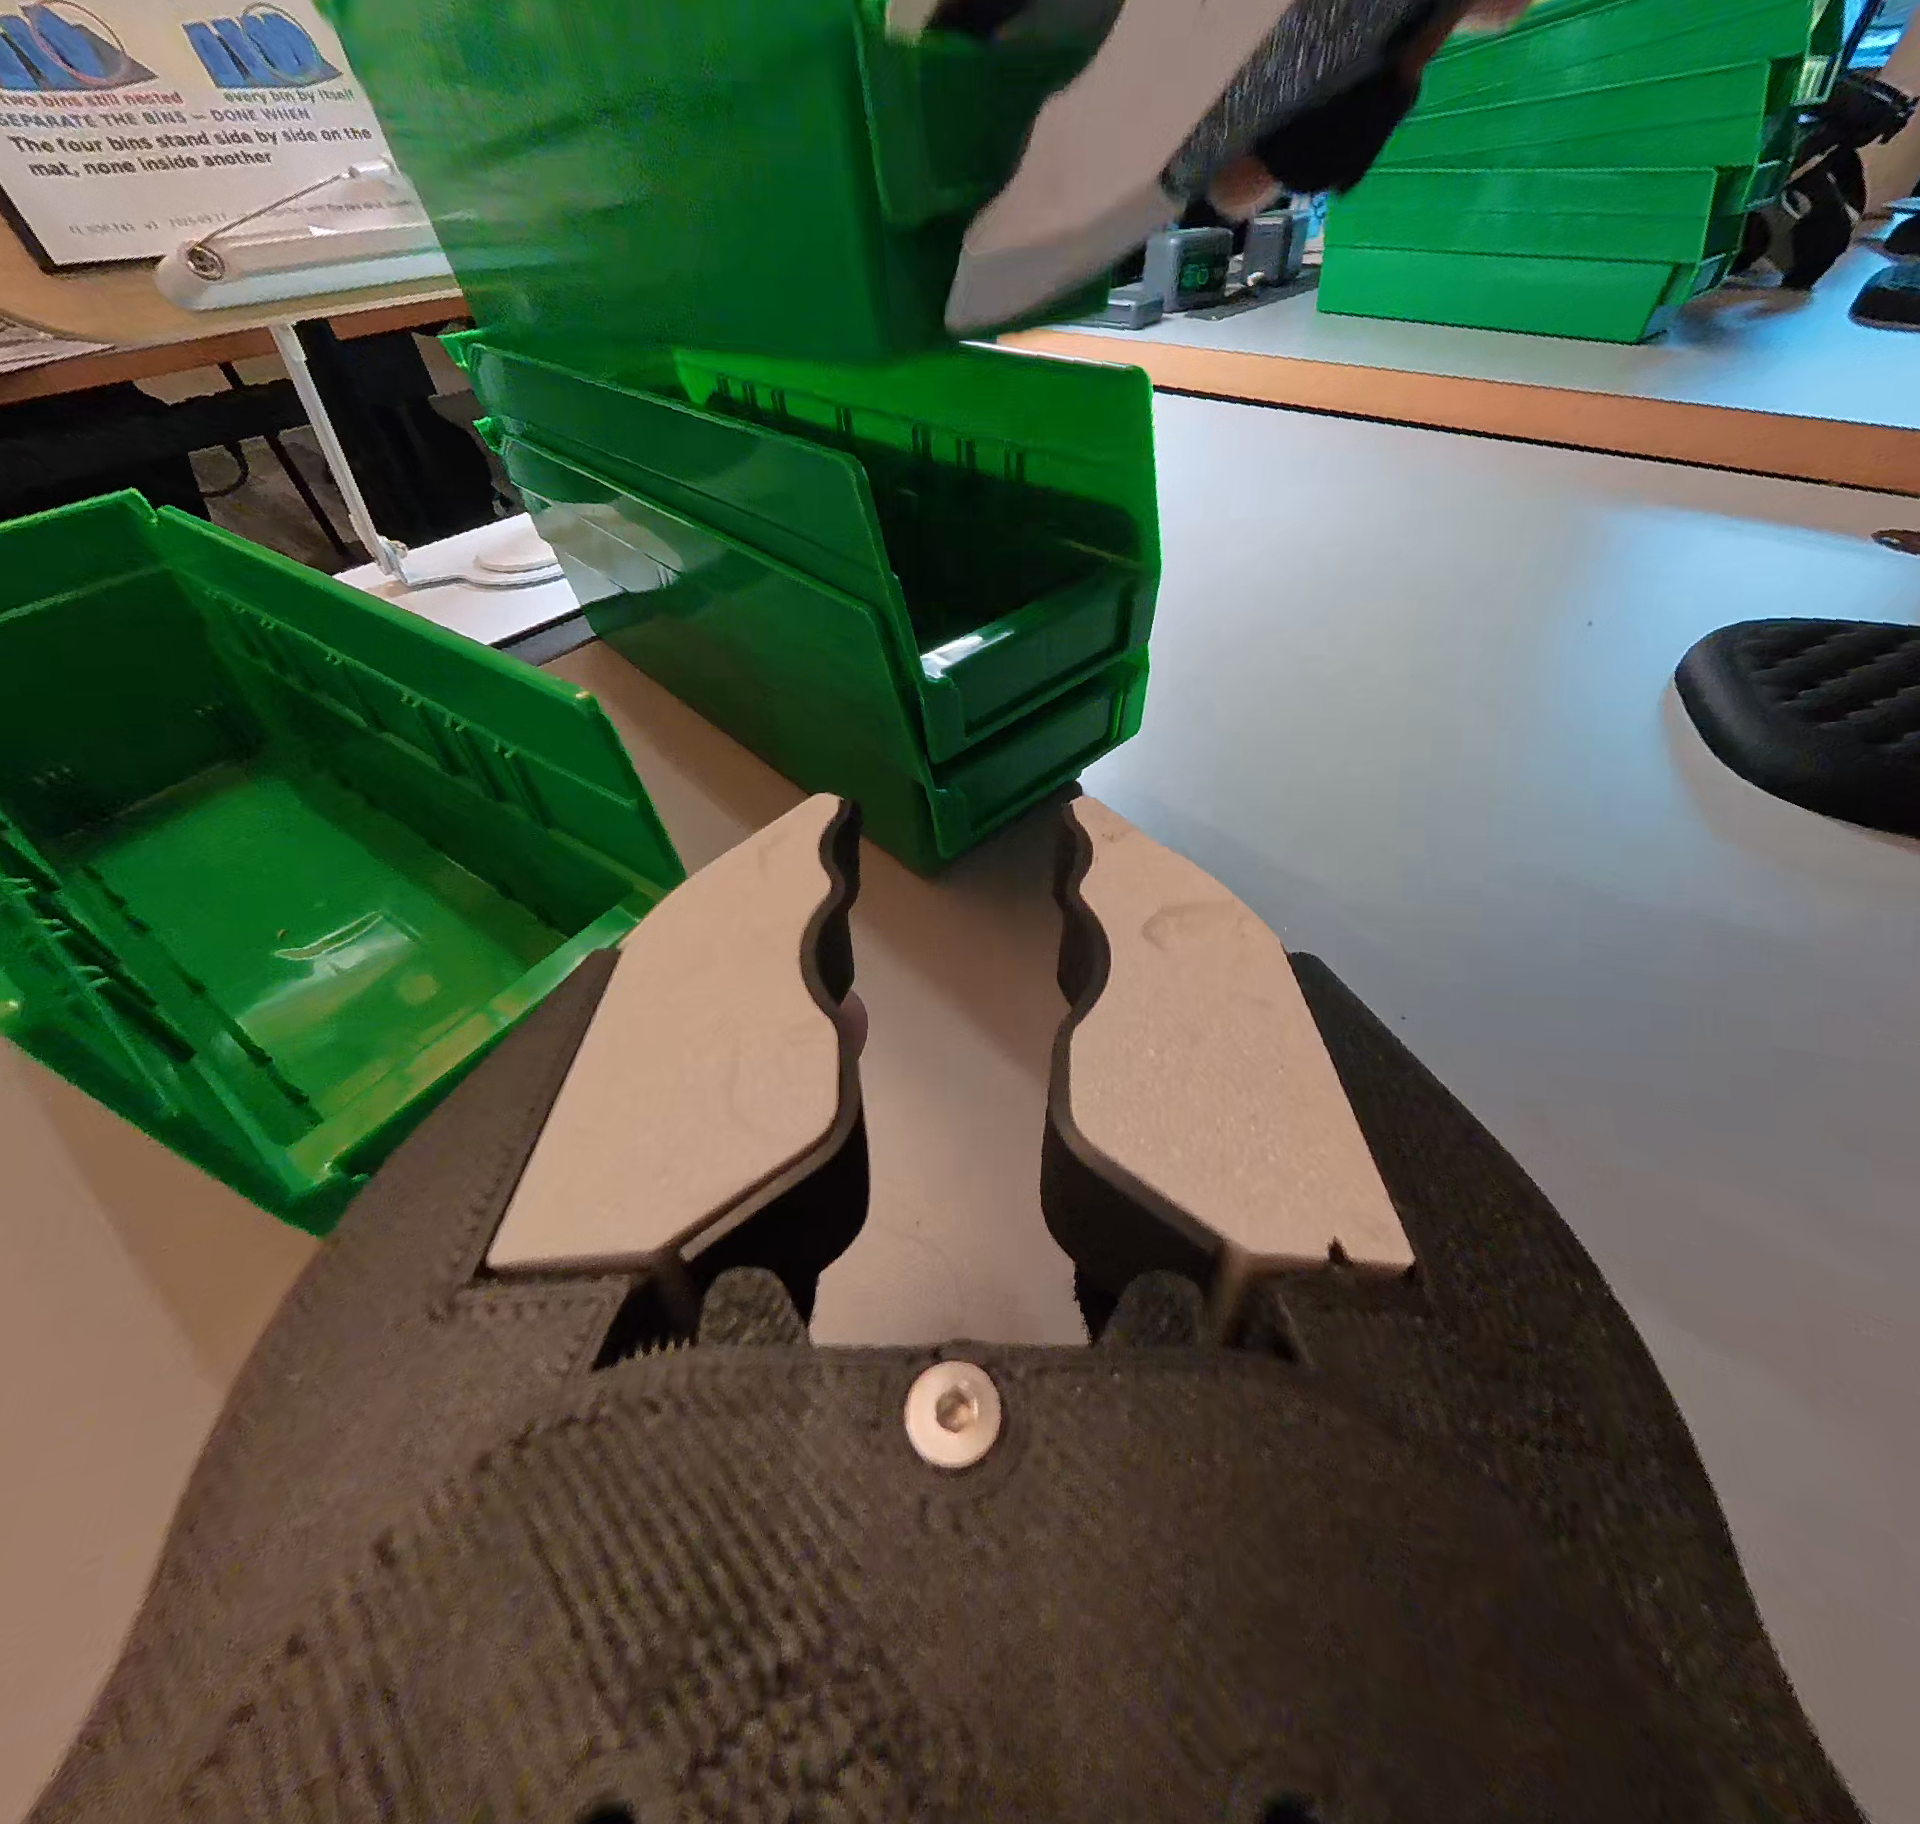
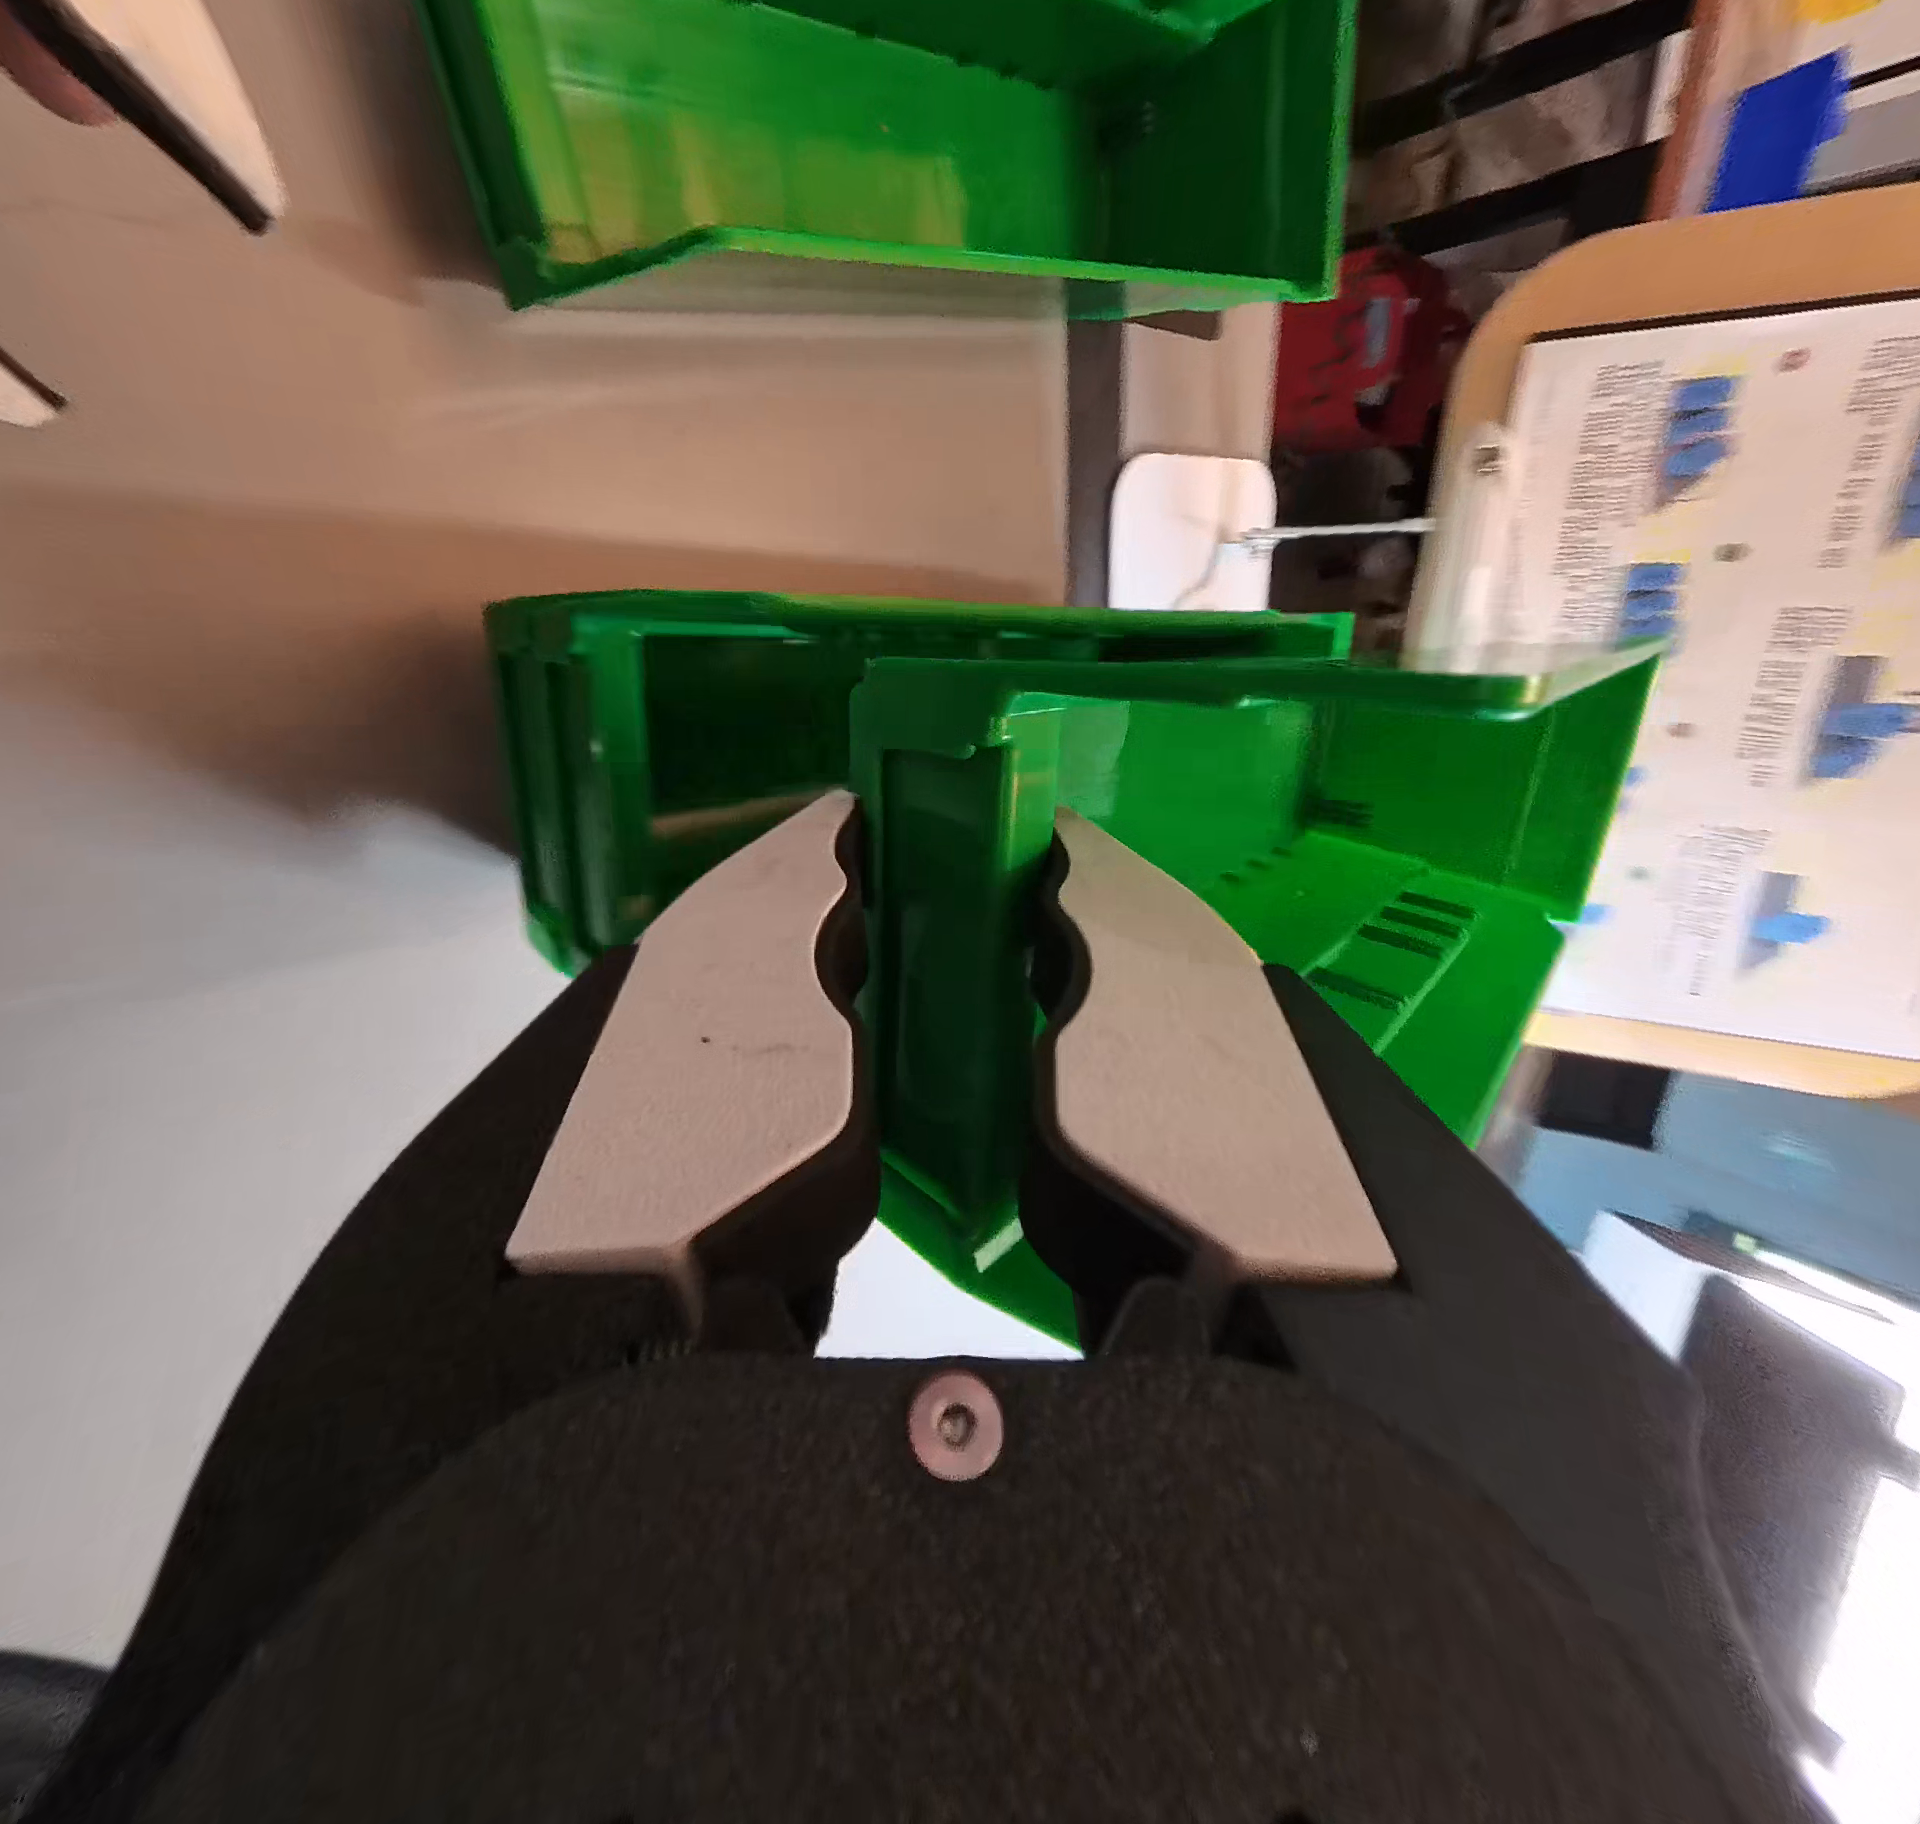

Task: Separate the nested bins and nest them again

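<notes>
My left gripper is open and empty, low over the table at the front corner of a stack of two nested green bins. A third green bin hangs tilted above that stack, blurred by motion. My right gripper is shut on the front lip of this lifted bin; its fingers show at the top of the left wrist view. A single green bin stands open side up on the table to the left of the stack. It also shows in the right wrist view, as does the stack.
An instruction sheet on a white stand stands behind the bins and also shows in the right wrist view. A black dimpled pad lies on the table to the right. A tall pile of green bins sits on the far table. About 12 cm separates my left fingertips from my right.
</notes>
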`<state>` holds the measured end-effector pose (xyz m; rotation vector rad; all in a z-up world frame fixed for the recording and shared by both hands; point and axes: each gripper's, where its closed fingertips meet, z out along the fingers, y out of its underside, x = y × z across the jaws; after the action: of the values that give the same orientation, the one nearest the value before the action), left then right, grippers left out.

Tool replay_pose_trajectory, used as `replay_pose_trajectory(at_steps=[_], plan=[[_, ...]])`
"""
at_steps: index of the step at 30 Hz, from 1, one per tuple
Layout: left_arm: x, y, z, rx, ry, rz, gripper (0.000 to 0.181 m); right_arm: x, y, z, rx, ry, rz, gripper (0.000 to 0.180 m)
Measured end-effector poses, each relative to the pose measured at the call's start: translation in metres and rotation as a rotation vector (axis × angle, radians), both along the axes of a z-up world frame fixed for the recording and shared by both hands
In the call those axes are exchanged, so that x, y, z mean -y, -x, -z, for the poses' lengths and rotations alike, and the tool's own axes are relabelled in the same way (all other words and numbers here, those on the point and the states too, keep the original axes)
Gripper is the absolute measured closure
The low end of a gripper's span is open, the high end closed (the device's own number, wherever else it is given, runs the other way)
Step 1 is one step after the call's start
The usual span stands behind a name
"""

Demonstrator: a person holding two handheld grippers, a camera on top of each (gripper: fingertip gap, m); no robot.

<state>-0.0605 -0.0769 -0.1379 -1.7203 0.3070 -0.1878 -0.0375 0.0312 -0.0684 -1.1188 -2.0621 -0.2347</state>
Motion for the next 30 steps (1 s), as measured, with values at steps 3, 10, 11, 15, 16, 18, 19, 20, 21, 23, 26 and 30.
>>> replay_pose_trajectory(at_steps=[3,10,11,15,16,18,19,20,21,23,26,30], plan=[[0.0,0.0,0.001,-0.001,0.003,-0.003,0.144,-0.002,-0.006,-0.035,-0.061,-0.022,-0.004,0.151],[0.0,-0.001,0.001,-0.001,0.003,-0.003,0.143,-0.023,-0.069,-0.075,-0.112,-0.082,0.048,0.151],[0.0,-0.002,0.001,-0.003,0.004,-0.002,0.143,-0.03,-0.08,-0.072,-0.11,-0.09,0.067,0.151],[-0.001,-0.001,0.005,-0.011,0.013,-0.01,0.141,-0.056,-0.127,-0.043,-0.073,-0.088,0.154,0.151],[-0.001,-0.001,0.006,-0.009,0.015,-0.014,0.14,-0.064,-0.138,-0.033,-0.065,-0.084,0.167,0.151],[-0.002,0.001,0.007,-0.006,0.02,-0.021,0.14,-0.078,-0.159,-0.011,-0.047,-0.078,0.182,0.151],[-0.002,0.002,0.008,-0.007,0.023,-0.024,0.14,-0.085,-0.168,0.001,-0.035,-0.079,0.179,0.151],[-0.003,0.002,0.01,-0.008,0.028,-0.025,0.14,-0.091,-0.176,0.014,-0.022,-0.08,0.17,0.151],[-0.003,0.002,0.012,-0.011,0.034,-0.026,0.14,-0.095,-0.184,0.028,-0.006,-0.081,0.152,0.151],[-0.004,0.002,0.016,-0.02,0.045,-0.026,0.14,-0.102,-0.196,0.054,0.011,-0.072,0.127,0.151],[-0.005,0.0,0.021,-0.028,0.061,-0.022,0.14,-0.109,-0.207,0.09,0.037,-0.068,0.098,0.151],[-0.006,0.0,0.024,-0.036,0.071,-0.025,0.14,-0.118,-0.211,0.123,0.054,-0.058,0.078,0.151]])
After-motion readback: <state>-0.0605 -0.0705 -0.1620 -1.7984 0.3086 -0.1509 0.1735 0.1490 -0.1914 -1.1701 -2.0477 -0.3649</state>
